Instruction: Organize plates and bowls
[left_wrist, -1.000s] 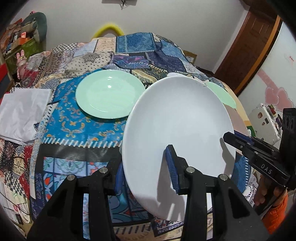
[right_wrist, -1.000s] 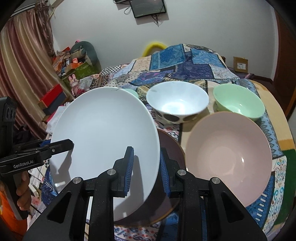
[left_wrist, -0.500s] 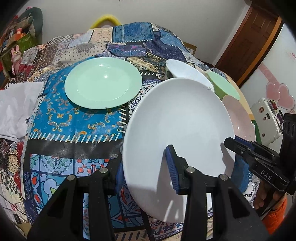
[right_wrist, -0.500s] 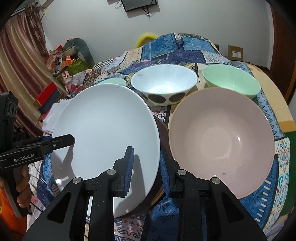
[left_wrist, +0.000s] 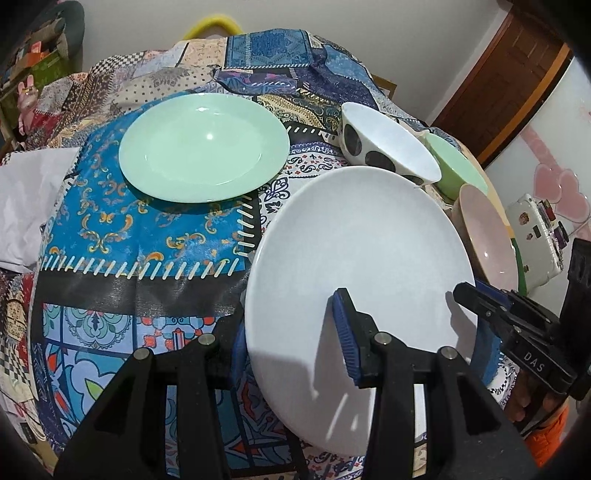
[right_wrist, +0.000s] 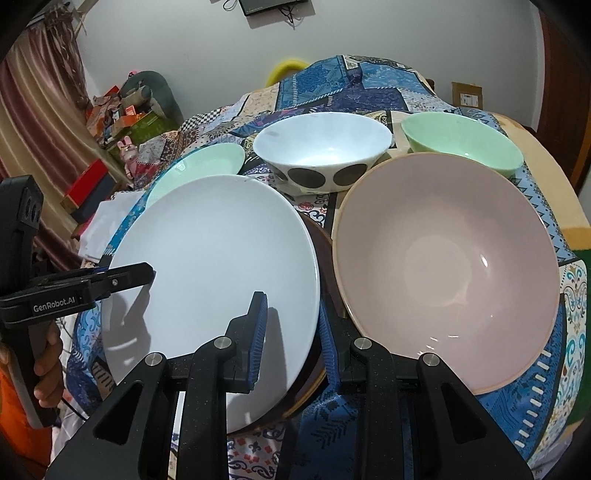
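Note:
A large white plate (left_wrist: 362, 251) is held between both grippers, tilted slightly above the patchwork tablecloth. My left gripper (left_wrist: 291, 332) is shut on its left rim. My right gripper (right_wrist: 290, 332) is shut on its right rim, and it shows in the left wrist view (left_wrist: 476, 306). The white plate (right_wrist: 210, 273) lies over a dark brown plate (right_wrist: 321, 258), mostly hidden. A mint green plate (left_wrist: 203, 147) lies on the cloth beyond. A pink bowl (right_wrist: 447, 266), a white bowl with dark spots (right_wrist: 321, 147) and a mint green bowl (right_wrist: 461, 142) stand to the right.
White folded cloth (left_wrist: 26, 199) lies at the table's left edge. A white case (left_wrist: 535, 236) stands off the table to the right. Boxes and toys (right_wrist: 125, 114) sit against the left wall. A wooden door (left_wrist: 498, 74) is at the back right.
Both grippers have lowered the white plate toward the table. The spotted, green and pink bowls have come into the left wrist view, and the pink bowl looms larger on the right.

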